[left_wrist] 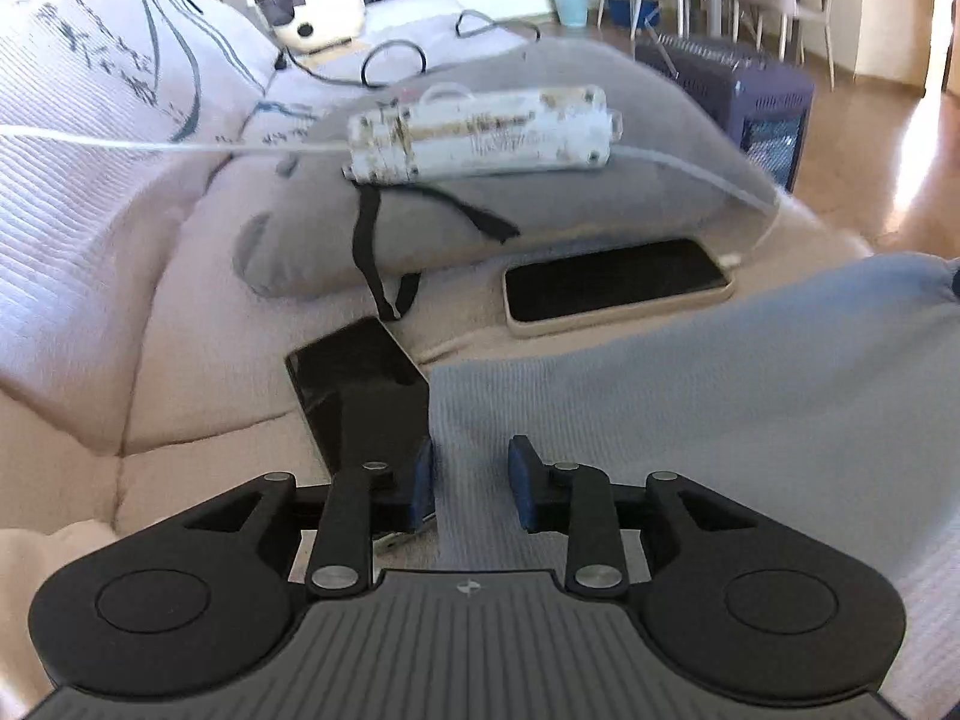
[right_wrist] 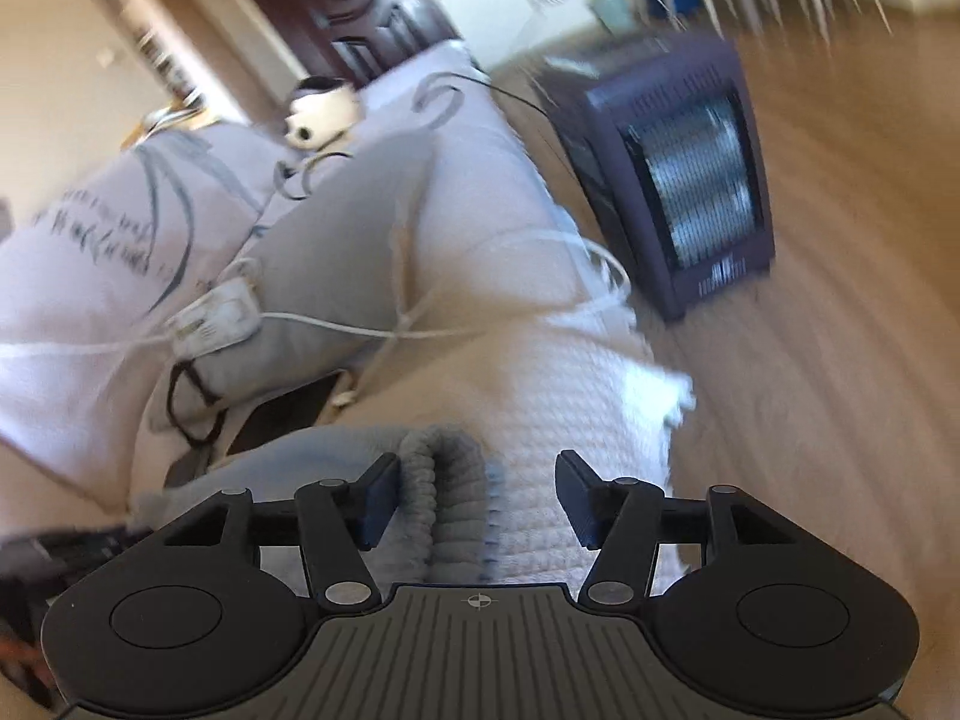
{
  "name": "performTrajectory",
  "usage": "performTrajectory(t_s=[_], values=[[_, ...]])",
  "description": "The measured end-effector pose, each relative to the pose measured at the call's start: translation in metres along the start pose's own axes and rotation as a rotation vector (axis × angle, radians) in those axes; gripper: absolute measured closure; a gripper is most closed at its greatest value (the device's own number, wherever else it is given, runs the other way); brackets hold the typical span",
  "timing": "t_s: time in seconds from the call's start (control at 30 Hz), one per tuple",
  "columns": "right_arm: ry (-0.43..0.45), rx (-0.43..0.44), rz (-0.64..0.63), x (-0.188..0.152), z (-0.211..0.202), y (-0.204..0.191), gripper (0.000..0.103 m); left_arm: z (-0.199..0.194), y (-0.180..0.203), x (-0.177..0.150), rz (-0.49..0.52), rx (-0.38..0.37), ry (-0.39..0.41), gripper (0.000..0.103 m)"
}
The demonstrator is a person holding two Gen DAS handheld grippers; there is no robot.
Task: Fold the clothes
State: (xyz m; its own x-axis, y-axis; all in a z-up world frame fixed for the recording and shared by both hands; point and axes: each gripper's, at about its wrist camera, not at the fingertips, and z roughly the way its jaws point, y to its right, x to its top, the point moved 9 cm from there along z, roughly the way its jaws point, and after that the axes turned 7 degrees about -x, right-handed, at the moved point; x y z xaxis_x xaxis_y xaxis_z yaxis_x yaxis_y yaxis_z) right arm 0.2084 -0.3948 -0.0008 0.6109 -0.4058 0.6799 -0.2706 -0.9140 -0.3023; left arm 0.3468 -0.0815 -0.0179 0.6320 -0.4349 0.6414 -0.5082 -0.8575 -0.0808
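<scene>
Blue garment (left_wrist: 690, 396) lies flat on the sofa (left_wrist: 120, 276). Left gripper (left_wrist: 471, 489) hovers over its edge, jaws narrowly apart, empty. Right gripper (right_wrist: 477, 495) gapes wide around the ribbed cuff (right_wrist: 444, 492), not clamped.

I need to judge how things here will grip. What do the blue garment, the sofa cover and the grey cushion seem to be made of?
Blue garment: soft knit, probably fleece or cotton; fine ribbed weave, gathered stretchy cuff.
Sofa cover: quilted whitish fabric, matte; regular puckered stitching.
Grey cushion: smooth plain cloth, likely cotton or polyester; no visible texture.
</scene>
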Motion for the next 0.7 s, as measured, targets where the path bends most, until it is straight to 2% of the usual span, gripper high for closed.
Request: performTrajectory(t_s=[0.1,0.17,0.3,0.37,0.43,0.5,0.6,0.63,0.7], values=[[0.008,-0.004,-0.007,-0.001,-0.006,-0.001,0.047,-0.027,0.01,0.005,0.031,-0.029,0.051,0.079],[0.032,0.001,-0.08,0.007,-0.025,-0.017,0.048,-0.044,0.018,0.01,0.054,-0.049,0.081,0.08],[0.048,0.044,-0.158,0.011,-0.05,-0.05,0.068,-0.069,0.033,0.019,0.052,-0.1,0.134,0.08],[0.022,0.088,-0.193,0.001,-0.052,-0.067,0.072,-0.081,0.042,0.022,0.048,-0.14,0.159,0.08],[-0.008,0.081,-0.236,-0.013,-0.042,-0.077,0.073,-0.078,0.057,0.018,0.07,-0.186,0.132,0.08],[-0.038,0.06,-0.244,-0.024,-0.028,-0.077,0.073,-0.061,0.066,0.006,0.125,-0.141,0.08,0.08],[-0.084,0.016,-0.217,-0.038,-0.005,-0.066,0.075,-0.019,0.06,-0.019,0.142,-0.107,-0.06,0.079],[-0.099,0.001,-0.208,-0.043,0.003,-0.062,0.075,-0.005,0.054,-0.025,0.118,-0.119,-0.096,0.079],[-0.131,-0.029,-0.189,-0.052,0.018,-0.055,0.076,0.01,0.042,-0.024,0.061,-0.151,-0.096,0.077]])
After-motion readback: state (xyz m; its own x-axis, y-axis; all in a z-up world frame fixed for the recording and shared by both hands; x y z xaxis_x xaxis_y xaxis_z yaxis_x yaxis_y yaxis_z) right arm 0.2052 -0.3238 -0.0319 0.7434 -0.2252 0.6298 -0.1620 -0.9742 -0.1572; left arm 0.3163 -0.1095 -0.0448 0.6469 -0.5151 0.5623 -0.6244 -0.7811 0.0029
